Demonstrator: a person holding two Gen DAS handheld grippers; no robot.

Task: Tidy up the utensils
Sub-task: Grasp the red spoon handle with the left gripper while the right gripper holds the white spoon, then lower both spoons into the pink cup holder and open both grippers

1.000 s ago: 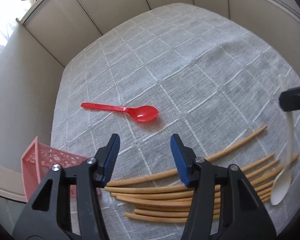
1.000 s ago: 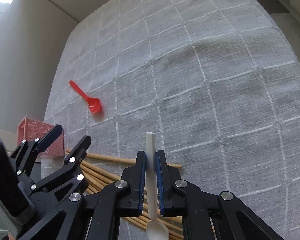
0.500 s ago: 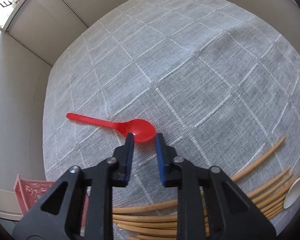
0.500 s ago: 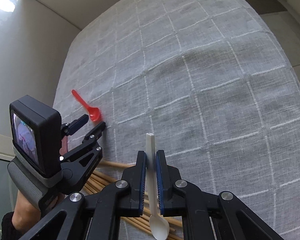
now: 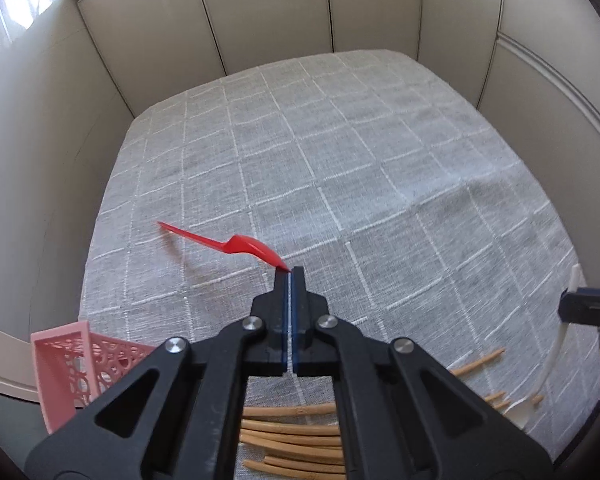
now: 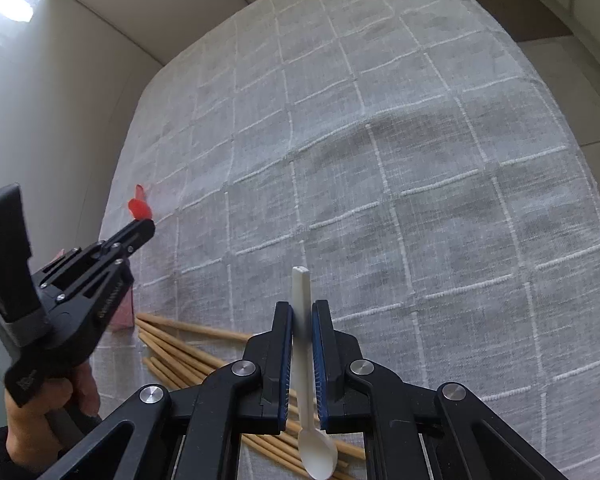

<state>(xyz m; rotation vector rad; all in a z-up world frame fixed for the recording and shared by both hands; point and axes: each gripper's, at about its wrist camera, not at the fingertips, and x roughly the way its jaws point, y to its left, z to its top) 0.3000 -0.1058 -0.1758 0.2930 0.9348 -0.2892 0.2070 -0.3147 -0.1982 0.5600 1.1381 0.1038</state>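
Lifting the red spoon (image 5: pixel 236 243) off the bench (image 5: pixel 380 200) is the step in hand: the left tongs (image 5: pixel 289 276) are clamped on the very tip of its bowl, the handle sticking out up-left of them. The right tongs (image 6: pixel 302 332) pinch the white spoon (image 6: pixel 306 400) mid-handle, bowl hanging toward the camera. Next, I judge, both go to the pink basket (image 5: pixel 68 364), low-left of the left tongs; that thin tip grip could slip.

We see a red spoon (image 5: pixel 236 243), a white spoon (image 6: pixel 306 360), tan sticks (image 5: pixel 292 436), a pink lattice-patterned basket (image 5: pixel 66 364), and a grey tablecloth (image 5: pixel 340 184) with white grid lines.
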